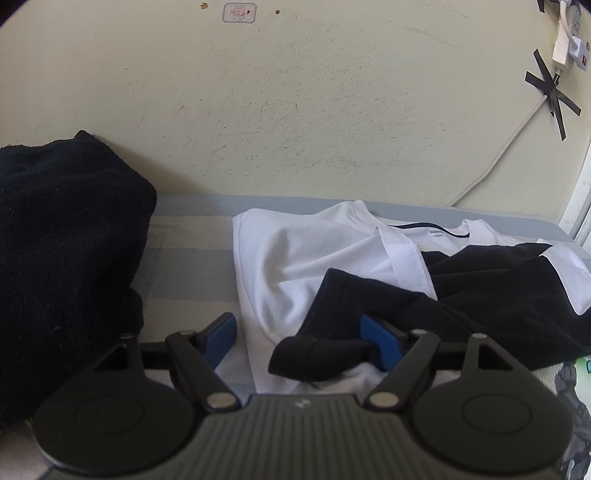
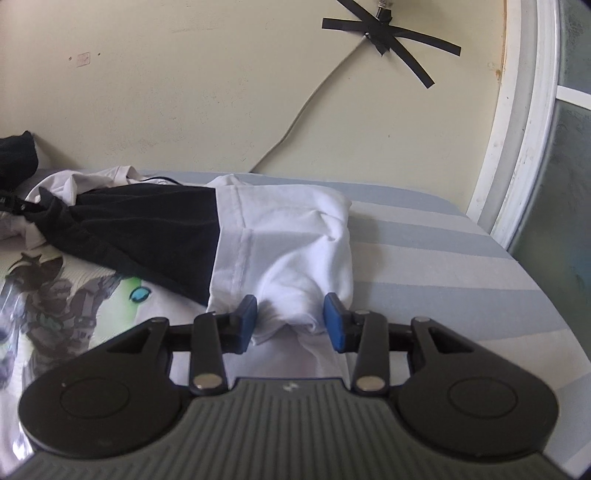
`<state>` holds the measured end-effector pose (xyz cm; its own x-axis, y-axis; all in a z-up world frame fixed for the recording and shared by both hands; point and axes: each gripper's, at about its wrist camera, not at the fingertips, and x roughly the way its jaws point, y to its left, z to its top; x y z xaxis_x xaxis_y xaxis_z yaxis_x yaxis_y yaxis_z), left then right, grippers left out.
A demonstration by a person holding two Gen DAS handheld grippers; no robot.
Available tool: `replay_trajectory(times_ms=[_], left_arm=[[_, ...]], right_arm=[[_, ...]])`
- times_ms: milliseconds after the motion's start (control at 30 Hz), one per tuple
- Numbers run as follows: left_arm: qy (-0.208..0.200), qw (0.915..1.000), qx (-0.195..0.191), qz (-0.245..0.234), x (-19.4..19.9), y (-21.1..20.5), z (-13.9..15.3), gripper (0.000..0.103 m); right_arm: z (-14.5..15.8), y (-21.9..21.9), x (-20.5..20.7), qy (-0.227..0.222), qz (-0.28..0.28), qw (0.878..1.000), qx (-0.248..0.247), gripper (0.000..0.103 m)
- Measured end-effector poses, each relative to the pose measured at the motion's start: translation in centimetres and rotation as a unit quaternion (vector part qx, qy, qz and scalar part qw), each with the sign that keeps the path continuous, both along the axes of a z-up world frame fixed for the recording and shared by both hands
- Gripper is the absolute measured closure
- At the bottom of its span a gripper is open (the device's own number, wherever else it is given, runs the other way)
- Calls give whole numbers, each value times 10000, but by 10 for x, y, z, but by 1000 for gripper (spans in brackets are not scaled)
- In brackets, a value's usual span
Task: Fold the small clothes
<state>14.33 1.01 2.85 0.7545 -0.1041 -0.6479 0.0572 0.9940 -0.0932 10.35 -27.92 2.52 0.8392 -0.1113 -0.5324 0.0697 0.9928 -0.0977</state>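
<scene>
Left wrist view shows the white-and-black shirt [image 1: 295, 258] lying partly doubled on the striped bed [image 1: 192, 236], straight ahead of the left tool [image 1: 299, 341]. A black sleeve [image 1: 332, 325] of it drapes across the white body and its cuff end sits between the spread blue pads, against the right pad and well clear of the left one; the tool stands open and grips nothing. A white side panel has been turned inward over the black front, so at least one fold looks made. Beyond the left pad, a dark garment [image 1: 66, 258] lies heaped against the wall [image 1: 295, 110], and I cannot tell whether it is folded.

From the right wrist view, the other white sleeve [image 2: 295, 258] bunches ahead of the right tool [image 2: 290, 323], with a fold of it lying between the pads. The pads stand apart with gaps on either side of the cloth, so this tool is open too. To its left, a printed garment [image 2: 55, 295] lies spread under the shirt's edge, apparently unfolded.

My judgement: the shirt is midway. Sleeves are drawn in but rumpled, the body is not yet halved into a neat packet, and the printed piece still waits. A taped cable [image 2: 388, 33] runs up the wall beyond.
</scene>
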Motion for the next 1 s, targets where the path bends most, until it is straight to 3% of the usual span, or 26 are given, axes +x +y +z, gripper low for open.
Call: replay_trajectory(times_ms=[133, 200, 300, 333, 467, 533, 700, 867, 1000], left_arm=[[-7, 10000, 31, 1, -1, -1, 0, 26], [-6, 10000, 34, -5, -1, 0, 0, 26], [-1, 10000, 21, -7, 0, 0, 0, 25], [2, 10000, 13, -5, 0, 0, 0, 25], [16, 10000, -1, -1, 0, 1, 1, 23], [18, 10000, -9, -8, 1, 2, 1, 23], [39, 10000, -45, 13, 1, 2, 1, 13], [59, 10000, -64, 45, 2, 2, 0, 12], [90, 9999, -67, 64, 2, 2, 0, 7]], right_arm=[[-1, -1, 3, 31, -16, 10000, 32, 55], [-1, -3, 10, 47, -99, 9999, 98, 45], [-3, -18, 24, 164, -389, 9971, 638, 37], [-3, -24, 27, 163, -453, 9952, 855, 37], [-4, -19, 27, 151, -452, 9963, 714, 35], [-5, -23, 23, 103, -444, 9951, 879, 35], [-3, -32, 11, -118, -590, 9906, 1230, 35], [2, -36, -2, -511, -636, 9874, 1359, 34], [3, -40, -4, -573, -748, 9845, 1477, 34]])
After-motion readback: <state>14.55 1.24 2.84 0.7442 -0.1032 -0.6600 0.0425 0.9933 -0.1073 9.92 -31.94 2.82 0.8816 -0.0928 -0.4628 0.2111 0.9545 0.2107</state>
